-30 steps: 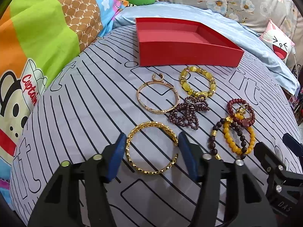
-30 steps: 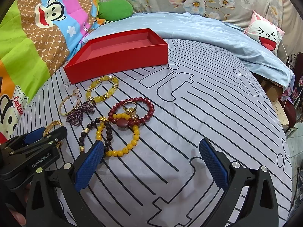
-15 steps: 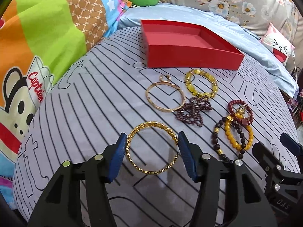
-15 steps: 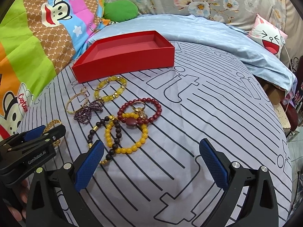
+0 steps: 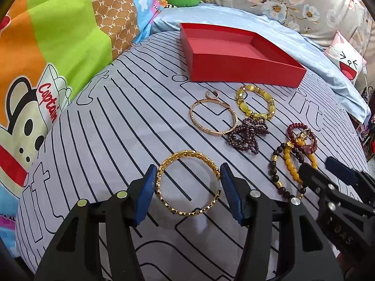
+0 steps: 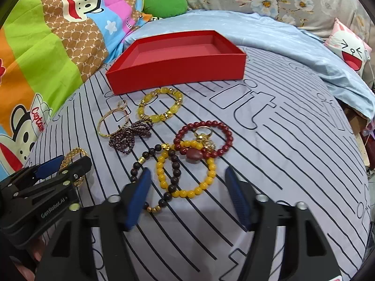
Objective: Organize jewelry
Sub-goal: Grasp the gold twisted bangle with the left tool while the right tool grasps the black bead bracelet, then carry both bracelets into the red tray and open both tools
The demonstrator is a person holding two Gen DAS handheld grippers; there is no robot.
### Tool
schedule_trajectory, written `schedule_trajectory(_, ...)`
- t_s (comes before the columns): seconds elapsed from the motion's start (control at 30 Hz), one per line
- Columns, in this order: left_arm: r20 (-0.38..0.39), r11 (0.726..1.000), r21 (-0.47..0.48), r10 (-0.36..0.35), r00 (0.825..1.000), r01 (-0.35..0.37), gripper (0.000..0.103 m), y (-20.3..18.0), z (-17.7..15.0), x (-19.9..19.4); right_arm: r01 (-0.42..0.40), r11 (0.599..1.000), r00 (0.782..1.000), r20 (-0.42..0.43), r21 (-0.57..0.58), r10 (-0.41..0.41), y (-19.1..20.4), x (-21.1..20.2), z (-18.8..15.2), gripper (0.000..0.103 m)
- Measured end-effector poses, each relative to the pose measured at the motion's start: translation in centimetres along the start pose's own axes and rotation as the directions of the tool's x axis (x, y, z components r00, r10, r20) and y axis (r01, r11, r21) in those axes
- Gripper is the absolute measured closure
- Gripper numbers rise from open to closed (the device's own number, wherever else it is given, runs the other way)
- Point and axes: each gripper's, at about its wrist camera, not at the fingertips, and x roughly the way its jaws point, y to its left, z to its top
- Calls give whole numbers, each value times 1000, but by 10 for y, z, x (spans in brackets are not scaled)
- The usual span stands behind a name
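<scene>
Left wrist view: the left gripper (image 5: 188, 188) sits low over a striped grey bedsheet (image 5: 112, 126), its blue fingers (image 5: 146, 193) on either side of a gold chain bangle (image 5: 188, 185). The pads are right against the bangle's sides, closed in around it; a firm clamp cannot be confirmed. Beyond it lie a thin gold bangle (image 5: 213, 117) with a small ring (image 5: 212, 94) at its far edge, a yellow stone bracelet (image 5: 255, 105), and a tangle of purple beads (image 5: 248, 134) touching both. To the right, a red bead bracelet (image 5: 302, 134), a yellow bead bracelet (image 5: 290, 164) and a dark bead strand (image 5: 275, 171) overlap in a pile. A red box (image 5: 243, 70) stands open behind them all. The right gripper (image 5: 328, 168) enters at the lower right.

Right wrist view: the right gripper (image 6: 191, 196) has its fingers (image 6: 138, 194) well apart, holding nothing, straddling the near end of the overlapping pile; the left pad touches the dark strand (image 6: 152, 164). The yellow beads (image 6: 187, 171) and red beads (image 6: 204, 140) lie just ahead. The left gripper (image 6: 65, 166) shows at the left edge with the chain bangle (image 6: 75, 154) between its tips. The red box (image 6: 178, 70) lies further back
</scene>
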Motion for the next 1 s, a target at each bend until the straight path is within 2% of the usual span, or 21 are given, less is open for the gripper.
schedule_trajectory(0.03,-1,1000,0,-1,1000,1,50,0,0,1,-3,1000,1000,-7,0,3,0,3,1,57)
schedule_trajectory(0.17,-8,1000,0,-4,1000,4,50,-1,0,3,-1,1000,1000,-13,-9,1,1,8,2,63)
schedule_trajectory(0.27,-11,1000,0,-3,1000,3,50,-2,0,4,0,1000,1000,-11,-21,0,1,9,4,75)
schedule_trajectory(0.33,-11,1000,1,-3,1000,3,50,-3,-1,4,-17,1000,999,-28,-18,16,1,12,4,89)
schedule_trajectory(0.4,-12,1000,4,-3,1000,3,50,-4,-1,4,-23,1000,999,-30,-17,22,0,13,2,94)
schedule_trajectory(0.63,-3,1000,11,-5,1000,5,50,-6,1,0,-57,998,998,-9,1,57,-4,0,2,95)
schedule_trajectory(1.0,25,1000,24,-21,999,21,50,-10,12,-21,-91,996,995,48,19,90,-11,-35,21,95)
